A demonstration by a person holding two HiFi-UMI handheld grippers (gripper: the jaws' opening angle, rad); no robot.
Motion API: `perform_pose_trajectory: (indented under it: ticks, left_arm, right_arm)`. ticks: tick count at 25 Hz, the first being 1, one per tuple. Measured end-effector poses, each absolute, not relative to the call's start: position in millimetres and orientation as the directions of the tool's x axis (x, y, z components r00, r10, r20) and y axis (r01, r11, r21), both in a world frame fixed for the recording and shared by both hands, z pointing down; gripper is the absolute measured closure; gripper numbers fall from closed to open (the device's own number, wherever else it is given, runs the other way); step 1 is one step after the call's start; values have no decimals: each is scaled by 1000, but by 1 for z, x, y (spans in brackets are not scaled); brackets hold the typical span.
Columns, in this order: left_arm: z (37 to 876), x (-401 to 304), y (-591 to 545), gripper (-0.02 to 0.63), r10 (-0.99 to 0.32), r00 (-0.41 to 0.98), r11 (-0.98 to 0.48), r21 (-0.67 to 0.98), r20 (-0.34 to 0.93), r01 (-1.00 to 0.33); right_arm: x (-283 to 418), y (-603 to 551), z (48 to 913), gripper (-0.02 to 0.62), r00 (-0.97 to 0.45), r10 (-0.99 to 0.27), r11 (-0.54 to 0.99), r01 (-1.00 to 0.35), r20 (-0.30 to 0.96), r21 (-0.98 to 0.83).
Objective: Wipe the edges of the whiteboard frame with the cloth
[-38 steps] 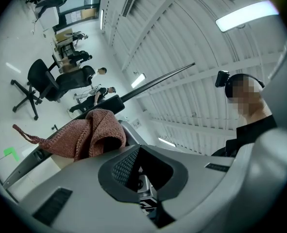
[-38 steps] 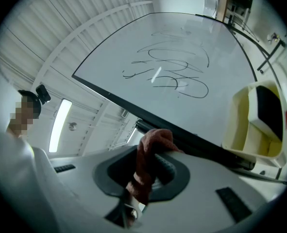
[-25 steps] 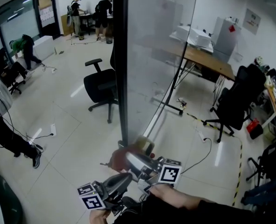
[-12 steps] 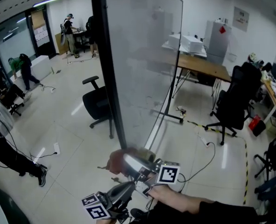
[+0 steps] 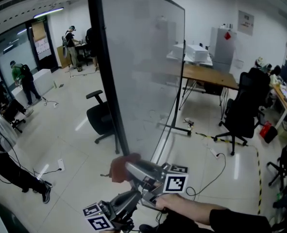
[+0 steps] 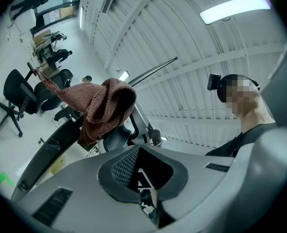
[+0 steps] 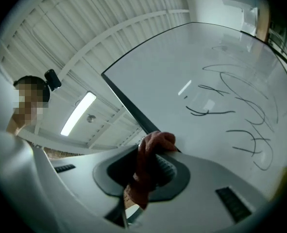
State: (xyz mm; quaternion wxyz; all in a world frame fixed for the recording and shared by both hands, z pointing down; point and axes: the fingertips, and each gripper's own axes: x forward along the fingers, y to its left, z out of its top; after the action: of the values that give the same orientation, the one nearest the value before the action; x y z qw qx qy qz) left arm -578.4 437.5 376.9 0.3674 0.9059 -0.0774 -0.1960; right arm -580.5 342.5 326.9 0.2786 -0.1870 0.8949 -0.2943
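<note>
The whiteboard [image 5: 143, 72] stands upright on the floor, with its black frame edge [image 5: 107, 81] facing me. A reddish-brown cloth [image 5: 120, 167] sits against the lower end of that edge. My right gripper [image 5: 132, 169] is shut on it. In the right gripper view the cloth [image 7: 148, 171] bunches between the jaws of the right gripper [image 7: 155, 147] and touches the black frame [image 7: 126, 106], beside the pen-marked board surface [image 7: 216, 72]. My left gripper [image 5: 126, 201] hangs lower and nearer me, shut and empty. From the left gripper [image 6: 141, 166] the cloth [image 6: 104, 106] shows up ahead.
A black office chair [image 5: 100, 118] stands left of the board and another [image 5: 240, 113] to the right by a wooden desk [image 5: 211, 76]. Cables and striped tape [image 5: 221, 157] lie on the floor. Several people are at the far left, and a person's leg [image 5: 17, 176] is close by.
The head view has tilted up and the board edge now sits further left. The right gripper still holds the cloth at the frame's lower end. The left gripper sits lower in view.
</note>
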Motion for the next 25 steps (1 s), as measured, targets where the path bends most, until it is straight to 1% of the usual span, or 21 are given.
perform_pose_trajectory:
  ticks: [8,18,25]
  left_arm:
    - [344,-578,434,620,-277,906,-769,639,-319,-10]
    - [306,-573,428,620,-234,902,-802,596,-363,32]
    - [272,-561,417,620,-286,882,-836,548,-374,-39]
  right_arm:
    - [-582,346,302,529,-800,-468,804,-209,-376,-556]
    - [-584,348,253,529,-826,-424,868,-254,-372,-428]
    - [-582,347,213,529,-867,-327,924,-209,-377,-321]
